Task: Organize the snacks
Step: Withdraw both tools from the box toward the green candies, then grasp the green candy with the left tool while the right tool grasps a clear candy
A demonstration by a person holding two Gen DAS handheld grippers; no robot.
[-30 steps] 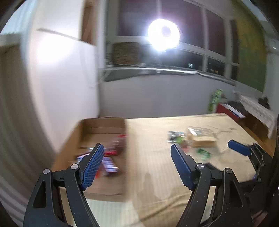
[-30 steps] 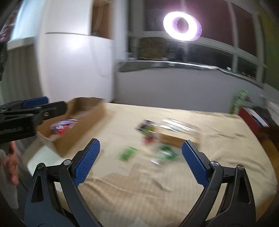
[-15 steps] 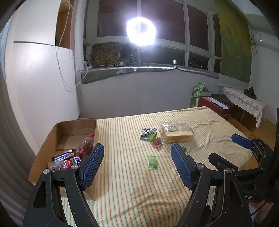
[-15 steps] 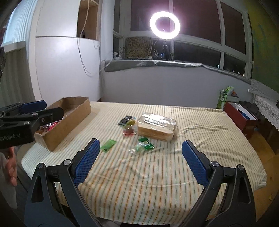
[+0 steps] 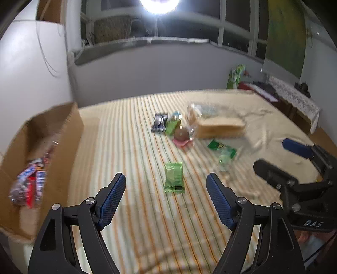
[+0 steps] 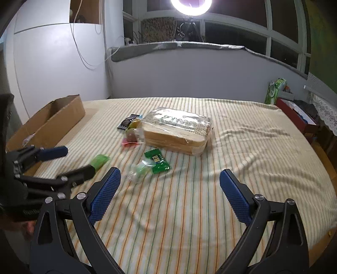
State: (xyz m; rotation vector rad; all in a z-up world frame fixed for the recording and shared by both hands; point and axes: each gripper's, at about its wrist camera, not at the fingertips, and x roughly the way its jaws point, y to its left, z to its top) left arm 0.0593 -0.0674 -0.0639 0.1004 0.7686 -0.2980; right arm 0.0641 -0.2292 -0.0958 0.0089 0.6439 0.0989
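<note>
Snacks lie on a striped tablecloth (image 6: 210, 210). A small light green packet (image 5: 174, 177) lies just ahead of my open, empty left gripper (image 5: 166, 189); it also shows in the right wrist view (image 6: 99, 160). A bagged bread loaf (image 6: 176, 130), a dark green packet (image 6: 157, 160), a clear wrapper (image 6: 137, 170), a black packet (image 6: 128, 121) and a round brown sweet (image 5: 181, 133) lie mid-table. My right gripper (image 6: 168, 185) is open and empty, short of the dark green packet. A cardboard box (image 5: 38, 147) at the left holds red and blue wrapped bars (image 5: 31, 185).
A white cabinet (image 6: 52, 63) stands behind the box. A window sill with a ring light (image 6: 190, 3) runs along the back. A red box (image 6: 294, 113) and a lace-covered side table (image 5: 294, 99) sit off the table's right edge.
Both grippers have moved forward and lower over the table, nearer the snacks. The light green packet now lies between the left fingers' line of view. Both stay open.
</note>
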